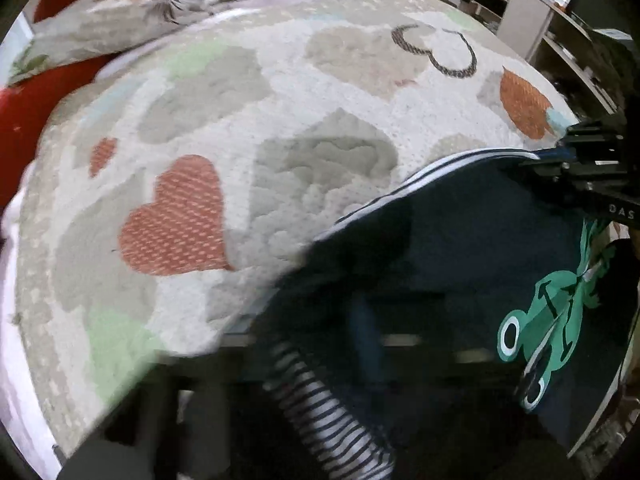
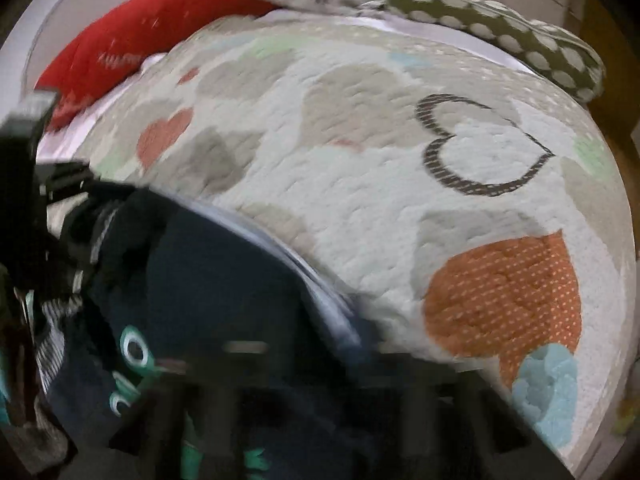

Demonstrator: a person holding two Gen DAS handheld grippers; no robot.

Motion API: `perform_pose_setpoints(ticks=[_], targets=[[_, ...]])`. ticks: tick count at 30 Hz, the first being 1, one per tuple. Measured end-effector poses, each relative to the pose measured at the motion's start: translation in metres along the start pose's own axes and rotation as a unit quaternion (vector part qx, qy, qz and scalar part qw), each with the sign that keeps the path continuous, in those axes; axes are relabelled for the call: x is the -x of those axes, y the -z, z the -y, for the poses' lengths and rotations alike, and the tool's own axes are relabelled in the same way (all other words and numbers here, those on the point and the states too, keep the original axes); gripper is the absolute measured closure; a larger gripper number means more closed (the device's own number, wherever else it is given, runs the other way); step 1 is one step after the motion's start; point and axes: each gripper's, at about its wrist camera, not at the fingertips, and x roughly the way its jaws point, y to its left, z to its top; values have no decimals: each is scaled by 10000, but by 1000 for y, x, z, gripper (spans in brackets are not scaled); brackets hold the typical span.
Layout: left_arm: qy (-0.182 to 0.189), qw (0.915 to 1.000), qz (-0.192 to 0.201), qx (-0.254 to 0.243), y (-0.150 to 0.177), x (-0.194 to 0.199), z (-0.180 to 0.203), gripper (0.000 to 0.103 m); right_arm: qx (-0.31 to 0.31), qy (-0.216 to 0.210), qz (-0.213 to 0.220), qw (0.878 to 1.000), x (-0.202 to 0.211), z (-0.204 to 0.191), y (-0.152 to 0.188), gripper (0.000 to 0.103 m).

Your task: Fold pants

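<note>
Navy fabric fills the near ground of both wrist views: the pants (image 1: 460, 248) are spread on a quilted bedspread (image 1: 320, 92), directly under and ahead of the jaws. The left gripper (image 1: 320, 360) is seen only as a blurred dark frame low in its view; its jaws are drawn together, and a striped cuff (image 1: 328, 412) lies bunched right at them, though pad contact is too blurred to be confirmed. The right gripper (image 2: 320, 364) is likewise blurred, jaws together, with navy cloth around them; a grip cannot be confirmed. In the left view the right gripper's black body (image 1: 580, 176) is seen at the far right, on the pants' edge, and the letters "DAS" are read on it, cut off by the frame. A green frog print (image 1: 536, 328) is seen on the pants right of the left jaws; no writing is legible on it.

Ahead of the left jaws, the pants' white-piped edge (image 1: 432, 172) runs diagonally up to the right. Beyond that edge the bedspread lies open, patterned with orange hearts (image 1: 180, 220) and an outlined heart (image 1: 440, 48). At the far side the room is bounded by a floral pillow (image 1: 120, 16), a dotted pillow (image 2: 500, 28) and a red cushion (image 2: 140, 36). Shelving (image 1: 560, 24) is seen past the bed's far right corner.
</note>
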Motion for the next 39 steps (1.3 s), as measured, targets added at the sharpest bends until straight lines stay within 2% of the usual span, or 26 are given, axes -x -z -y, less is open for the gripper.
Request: perform_pose_setpoints(ticks=[10,14,17,20,23,25,27,28,30,31,32,33,34,36,39], targets=[[-400,9946,958,59,36,82,24,96,52,489,921,9945,80,-38,21,98],[-262,9897,1367,347,78,117,29,96,228,663,1255,9896,114,-68,51,98],[-254,9856,1577,560,121,127,42,96,236,559,1428,9879,128,-86,84,98],[-387,9843,1563,717,164,121,53,97,215,434,1378,9893,121,-102,125,98],[-446,9865,1327,851,200,108,58,97,223,495,1150,9919,97,-119,167,96],[-165,9871,1190,1061,225,108,54,97,258,689,1047,9918,84,-126,188,92],[171,9839,1206,1306,242,116,45,97,267,860,967,9912,78,-135,211,78],[292,9818,1249,1399,248,122,40,96,247,914,1056,9899,81,-137,219,75],[287,9776,1395,1550,251,137,29,91,140,905,1167,9889,91,-136,229,66],[252,9755,1460,1626,249,142,23,79,53,910,1253,9879,98,-133,232,65],[262,9723,1528,1747,245,146,16,61,-56,959,1376,9858,108,-130,233,61],[311,9675,1573,1955,238,149,7,51,-141,1003,1464,9840,114,-127,232,56],[360,9632,1588,2137,231,149,1,35,-259,1028,1570,9819,121,-123,230,53],[601,9540,1603,2462,211,145,-12,31,-573,1000,1762,9776,131,-112,223,44],[880,9491,1338,2713,172,126,-20,24,-885,1101,1826,9730,134,-101,204,41]])
